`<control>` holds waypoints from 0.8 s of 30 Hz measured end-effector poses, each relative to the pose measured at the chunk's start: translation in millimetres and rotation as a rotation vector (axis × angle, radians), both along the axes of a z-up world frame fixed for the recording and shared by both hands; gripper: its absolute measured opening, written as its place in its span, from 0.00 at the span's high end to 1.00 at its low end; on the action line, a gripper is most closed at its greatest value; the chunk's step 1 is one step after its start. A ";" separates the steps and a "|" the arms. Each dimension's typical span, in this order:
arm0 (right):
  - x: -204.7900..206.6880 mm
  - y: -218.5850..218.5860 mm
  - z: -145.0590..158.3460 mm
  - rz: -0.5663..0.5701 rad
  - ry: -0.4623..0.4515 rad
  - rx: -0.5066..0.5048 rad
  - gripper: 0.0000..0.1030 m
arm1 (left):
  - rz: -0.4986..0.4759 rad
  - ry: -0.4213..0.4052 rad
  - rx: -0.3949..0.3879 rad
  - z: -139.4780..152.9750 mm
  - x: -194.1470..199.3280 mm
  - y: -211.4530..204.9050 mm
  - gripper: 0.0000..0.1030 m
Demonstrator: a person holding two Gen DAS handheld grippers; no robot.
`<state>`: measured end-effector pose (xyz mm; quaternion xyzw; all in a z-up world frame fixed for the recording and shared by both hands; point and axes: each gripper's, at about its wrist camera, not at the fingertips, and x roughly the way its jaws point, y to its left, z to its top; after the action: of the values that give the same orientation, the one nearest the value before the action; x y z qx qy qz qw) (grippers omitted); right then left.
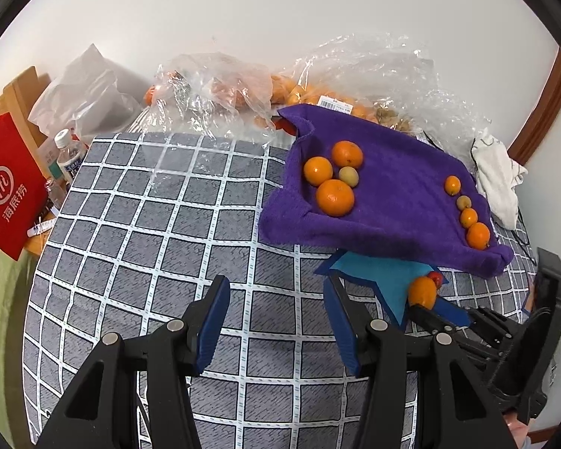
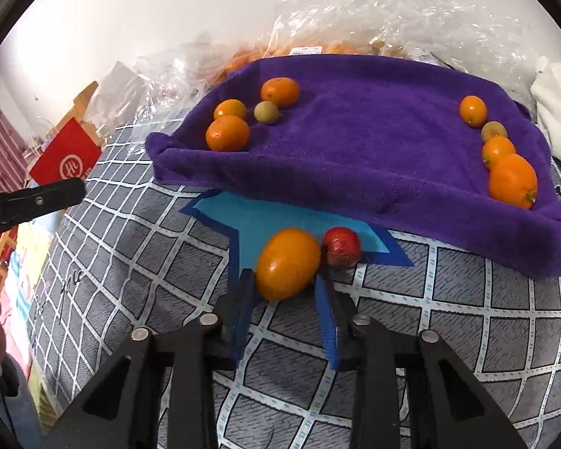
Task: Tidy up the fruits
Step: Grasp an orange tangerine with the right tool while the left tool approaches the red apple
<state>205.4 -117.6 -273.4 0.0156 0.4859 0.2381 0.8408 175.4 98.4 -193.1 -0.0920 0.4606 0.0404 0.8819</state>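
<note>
A purple towel lies on the checked tablecloth. On its left sit three oranges and a small greenish fruit. Along its right edge is a row of several oranges and a small brownish fruit. My right gripper is shut on an oval orange fruit, beside a small red fruit on a blue mat. My left gripper is open and empty over the cloth.
Clear plastic bags with more oranges lie behind the towel. A white cloth is at the right. A red bag, water bottle and wooden chair stand at the left edge.
</note>
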 end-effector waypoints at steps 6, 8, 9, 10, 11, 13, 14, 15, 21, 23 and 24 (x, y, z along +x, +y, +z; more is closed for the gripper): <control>-10.2 -32.4 17.1 -0.048 -0.043 0.012 0.71 | -0.037 0.012 -0.010 -7.8 8.5 -18.7 0.52; -13.1 -46.0 20.5 -0.067 -0.055 0.006 0.73 | -0.063 0.018 -0.017 -12.4 13.1 -30.7 0.52; -14.5 -56.1 21.9 -0.083 -0.058 0.001 0.82 | -0.082 0.022 -0.021 -15.0 16.3 -39.1 0.52; -15.0 -63.6 22.8 -0.093 -0.056 -0.002 0.84 | -0.105 0.026 -0.028 -17.8 19.8 -48.8 0.52; -15.6 -71.9 23.5 -0.106 -0.060 -0.003 0.84 | -0.125 0.030 -0.032 -20.1 23.2 -57.9 0.52; -15.7 -82.5 23.0 -0.120 -0.062 -0.007 0.84 | -0.163 0.038 -0.034 -24.0 30.0 -75.7 0.52; -15.0 -88.8 20.7 -0.126 -0.057 -0.014 0.84 | -0.183 0.044 -0.033 -26.3 34.1 -85.3 0.52; -14.3 -92.8 18.2 -0.129 -0.050 -0.016 0.83 | -0.195 0.049 -0.033 -28.1 36.4 -92.1 0.52; -18.8 -98.6 11.4 -0.098 -0.048 0.027 0.67 | -0.216 0.078 -0.041 -39.7 48.3 -111.9 0.52; -17.4 -94.0 11.1 -0.089 -0.044 0.048 0.65 | -0.201 0.089 -0.040 -42.7 50.7 -107.7 0.52; -15.4 -90.8 10.8 -0.077 -0.040 0.062 0.65 | -0.194 0.093 -0.039 -43.6 51.7 -105.1 0.52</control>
<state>190.0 -208.5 -262.6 0.0556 0.4604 0.2205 0.8581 227.2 -6.7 -236.7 -0.0620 0.5084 -0.0497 0.8575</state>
